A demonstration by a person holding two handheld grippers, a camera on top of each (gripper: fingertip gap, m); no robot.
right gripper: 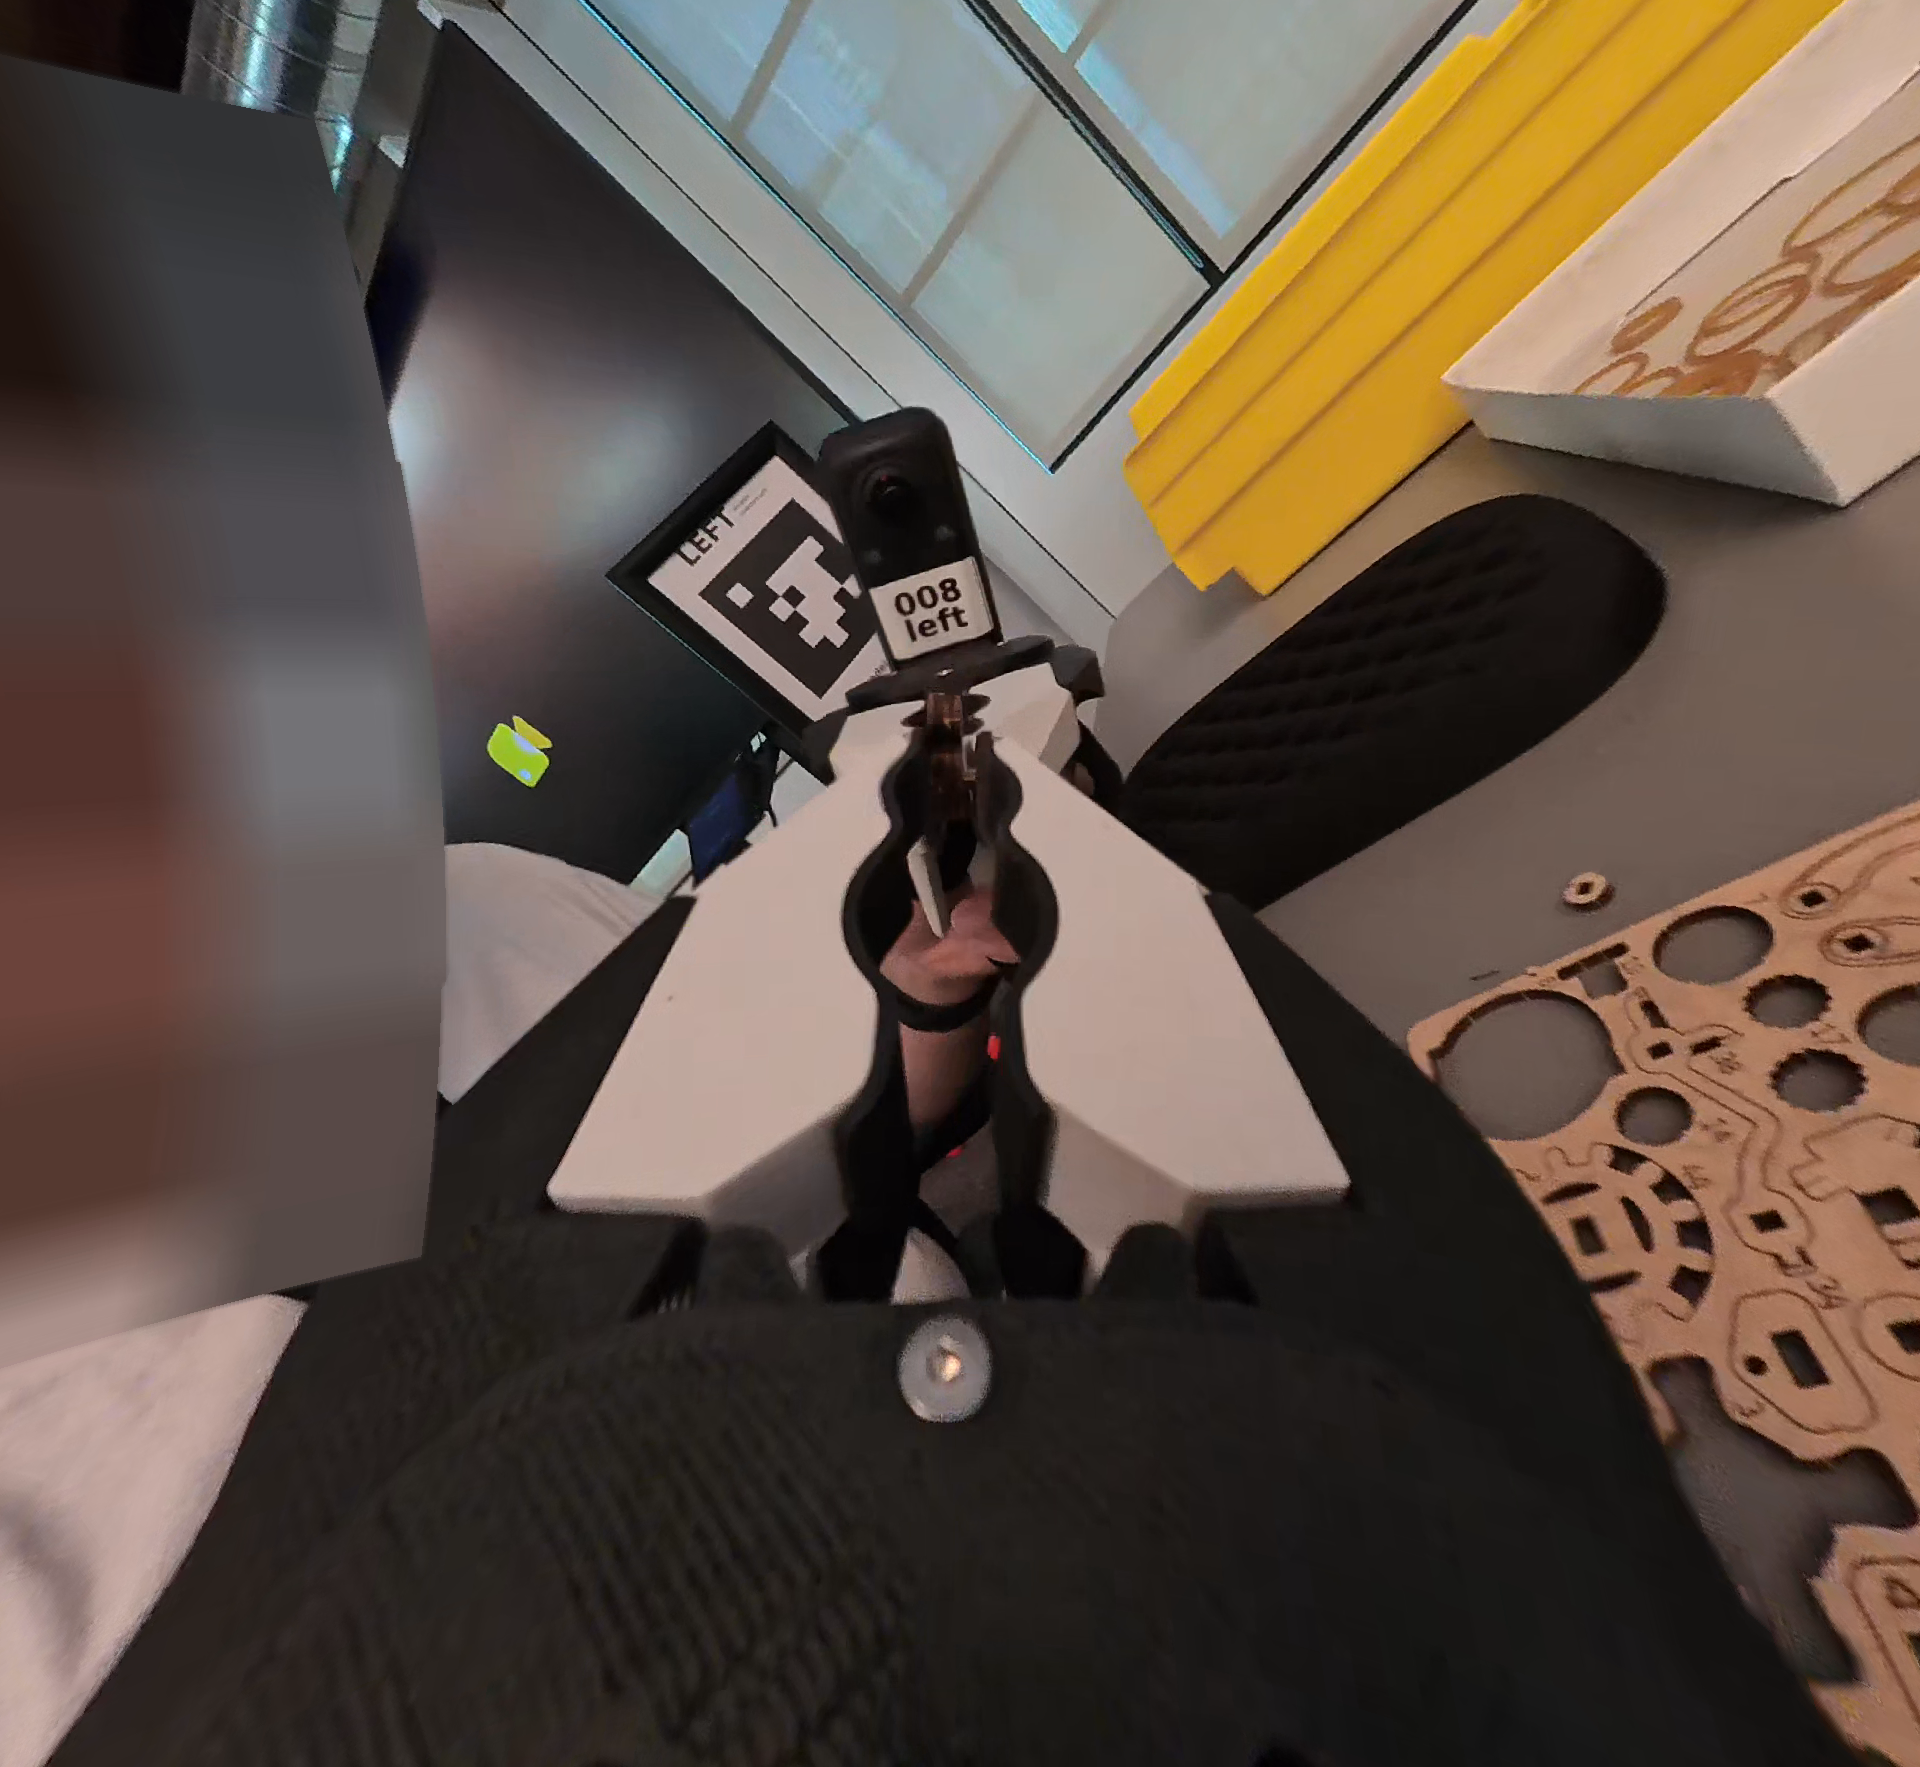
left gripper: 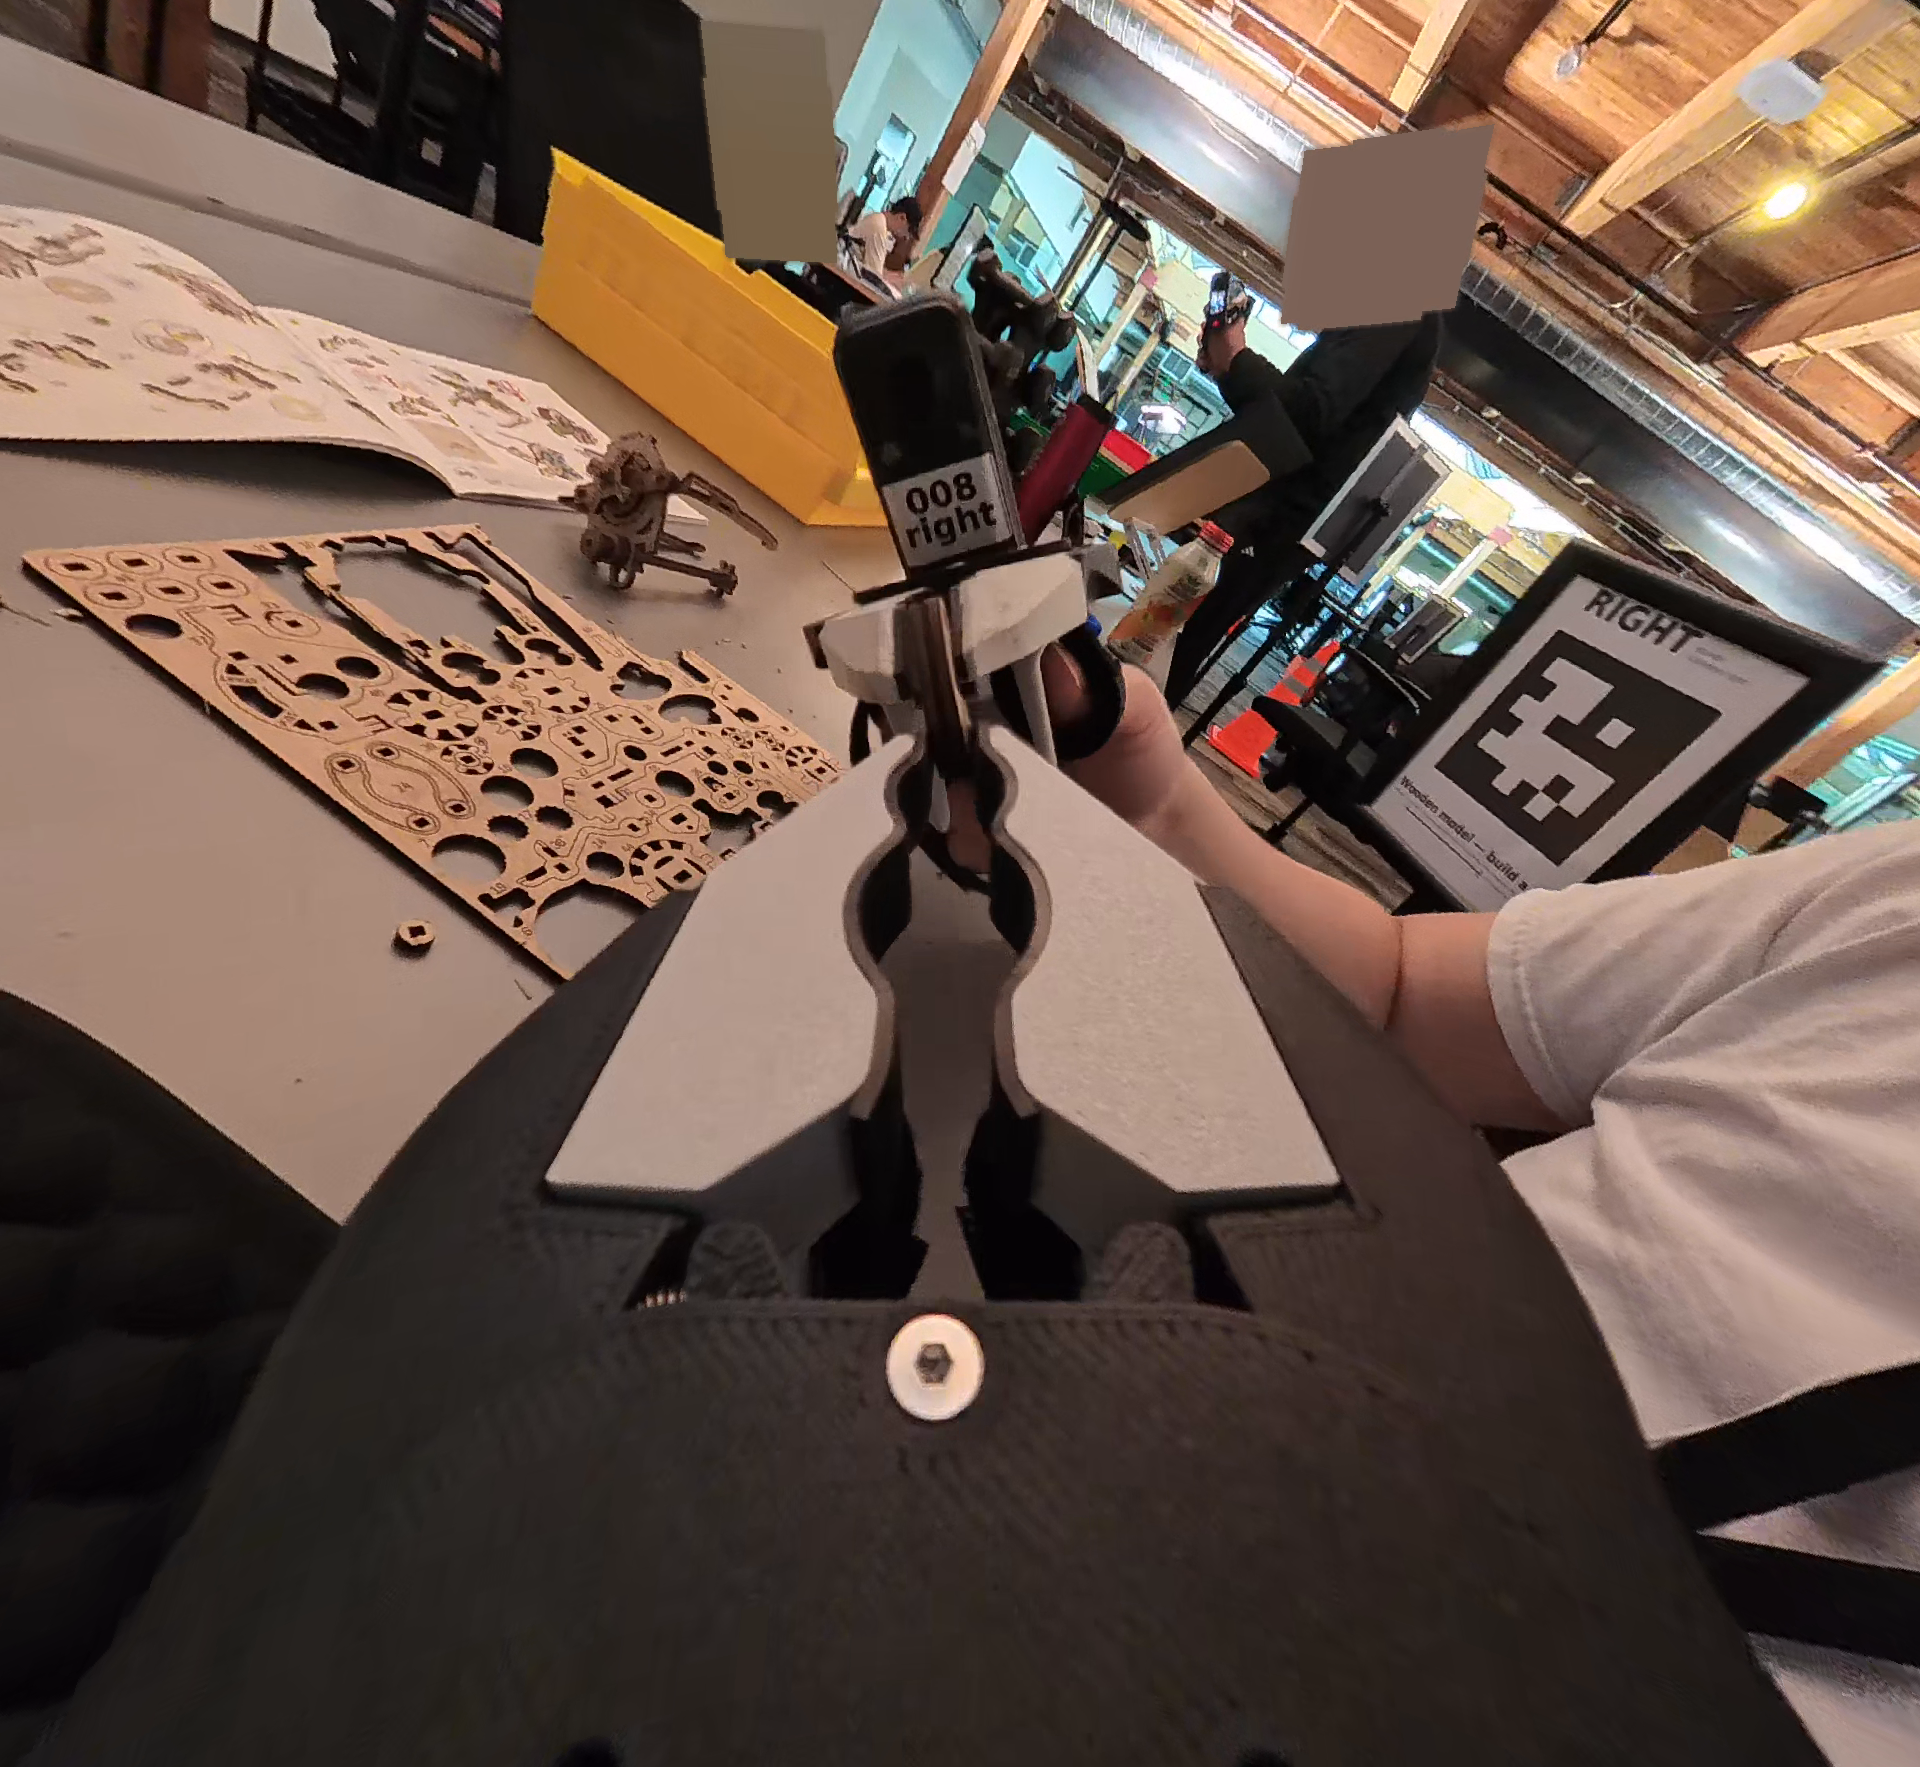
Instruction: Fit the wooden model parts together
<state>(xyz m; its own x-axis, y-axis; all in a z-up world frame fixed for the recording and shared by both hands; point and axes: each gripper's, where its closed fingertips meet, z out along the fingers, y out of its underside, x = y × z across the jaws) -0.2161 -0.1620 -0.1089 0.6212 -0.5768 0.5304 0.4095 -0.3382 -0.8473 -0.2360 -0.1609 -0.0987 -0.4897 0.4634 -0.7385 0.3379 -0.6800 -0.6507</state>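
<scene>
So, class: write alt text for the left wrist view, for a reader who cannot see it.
Two grippers meet tip to tip above a grey table: the left gripper, nearly shut, and the right gripper opposite, pinching a small wooden part. On the table lie a punched-out wooden sheet, a half-built model, an open booklet and a yellow bin.

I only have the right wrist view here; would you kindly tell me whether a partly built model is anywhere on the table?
Observer: Yes, a small dark model stands on the table, just beyond the sheet.
Operator: Thank you. Is there a booklet?
Observer: An open booklet lies behind the sheet, left of the model.
Operator: And what is behind the right hand-held gripper?
Observer: A red-capped bottle shows just past the right hand-held gripper; what it stands on is hidden.
</scene>
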